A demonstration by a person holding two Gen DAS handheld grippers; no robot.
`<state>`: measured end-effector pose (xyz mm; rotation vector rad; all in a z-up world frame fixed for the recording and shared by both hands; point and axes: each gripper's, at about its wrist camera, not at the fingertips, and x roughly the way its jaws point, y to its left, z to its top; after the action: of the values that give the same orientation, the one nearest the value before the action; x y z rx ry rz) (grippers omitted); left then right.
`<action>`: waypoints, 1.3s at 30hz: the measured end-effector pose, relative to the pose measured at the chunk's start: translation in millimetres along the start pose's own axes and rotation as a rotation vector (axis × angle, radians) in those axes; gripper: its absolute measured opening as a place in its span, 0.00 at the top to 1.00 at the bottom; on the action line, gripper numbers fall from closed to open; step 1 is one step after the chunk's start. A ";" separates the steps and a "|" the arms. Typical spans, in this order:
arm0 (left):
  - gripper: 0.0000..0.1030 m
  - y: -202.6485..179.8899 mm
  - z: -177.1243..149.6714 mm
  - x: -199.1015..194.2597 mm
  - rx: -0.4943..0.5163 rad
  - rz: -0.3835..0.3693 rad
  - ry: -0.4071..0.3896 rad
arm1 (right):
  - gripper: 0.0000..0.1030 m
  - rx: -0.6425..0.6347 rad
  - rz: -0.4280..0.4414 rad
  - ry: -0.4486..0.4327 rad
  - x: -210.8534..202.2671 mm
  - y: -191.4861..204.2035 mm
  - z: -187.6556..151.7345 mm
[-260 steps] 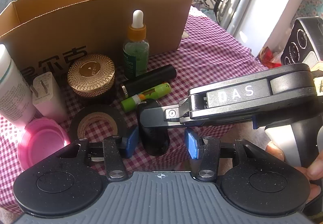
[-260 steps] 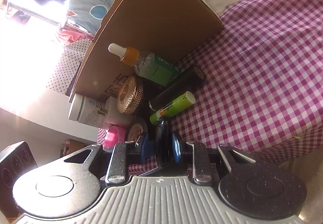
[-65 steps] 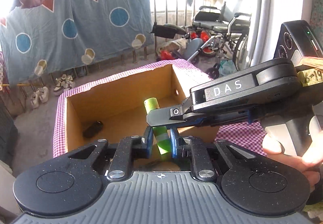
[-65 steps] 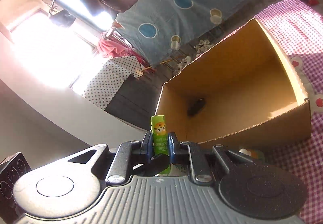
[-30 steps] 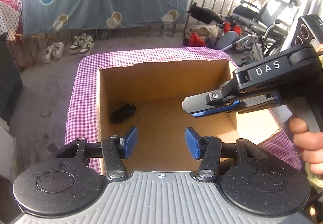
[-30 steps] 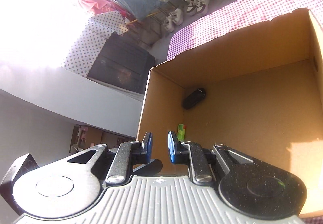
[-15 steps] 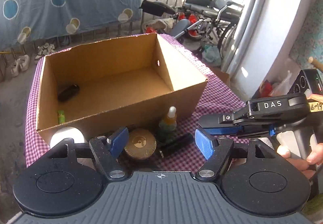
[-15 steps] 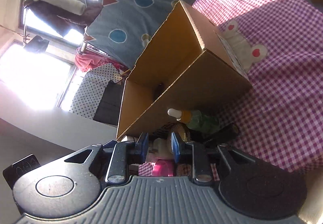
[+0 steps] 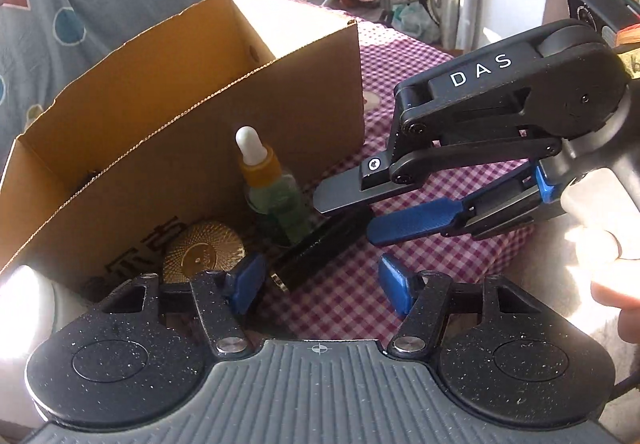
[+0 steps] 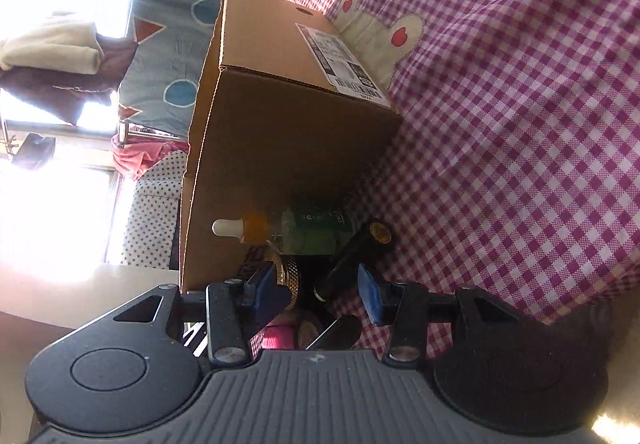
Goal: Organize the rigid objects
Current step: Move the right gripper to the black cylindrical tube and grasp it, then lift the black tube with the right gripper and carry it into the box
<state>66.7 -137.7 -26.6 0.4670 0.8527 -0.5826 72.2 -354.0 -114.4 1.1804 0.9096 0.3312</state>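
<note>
The black tube [image 9: 324,244] lies flat on the checked counter [image 9: 400,51], just in front of the cardboard box [image 9: 192,115]. In the left wrist view its long axis runs from 8 o'clock to 2 o'clock: the capped metal-ringed end points toward 8 o'clock, near the left gripper [image 9: 320,286], and the far end toward 2 o'clock passes under the right gripper [image 9: 368,209].

Left gripper: jaws apart and closing, nothing pressed between them; the tube's near end sits just ahead of the left pad.

Right gripper: enters from 3 o'clock, held by a hand [image 9: 600,228]. Its jaws are parted and opening, one finger above the tube's far end and the blue-padded finger beside it. Contact with the tube appears absent, though shadow makes this uncertain.

At the box's front wall, a dropper bottle [image 9: 276,191] with a white bulb stands upright, touching or nearly touching the tube at 11 o'clock of it. A gold-lidded jar [image 9: 204,256] stands at 9 o'clock of the tube.

In the right wrist view, rolled sideways, the tube [image 10: 352,260] lies between the gripper's [image 10: 320,294] spread pads, gold end cap pointing to 1 o'clock.
</note>
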 end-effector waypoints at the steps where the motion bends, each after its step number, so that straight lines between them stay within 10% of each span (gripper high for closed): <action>1: 0.42 -0.2 1.4 3.4 0.003 -0.001 0.011 | 0.53 0.005 0.000 0.001 1.6 -0.8 0.7; 13: 0.43 -10.5 14.6 23.5 0.006 -0.028 0.059 | 0.53 0.037 0.007 0.009 1.0 -18.2 4.3; 20: 0.45 -7.6 11.2 20.6 -0.098 -0.206 0.110 | 0.53 0.033 -0.002 -0.002 -9.7 -22.2 0.2; 28: 0.74 -12.0 -0.9 25.9 -0.115 -0.177 0.117 | 0.55 -0.042 -0.060 0.010 -7.3 -14.4 -11.8; 39: 0.77 2.8 -17.4 6.4 -0.157 -0.154 0.056 | 0.70 -0.320 -0.228 -0.039 6.7 30.2 -37.1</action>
<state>62.1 -127.0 -41.3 0.2771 0.9863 -0.6409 55.0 -314.0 -93.5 0.7786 0.9087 0.2566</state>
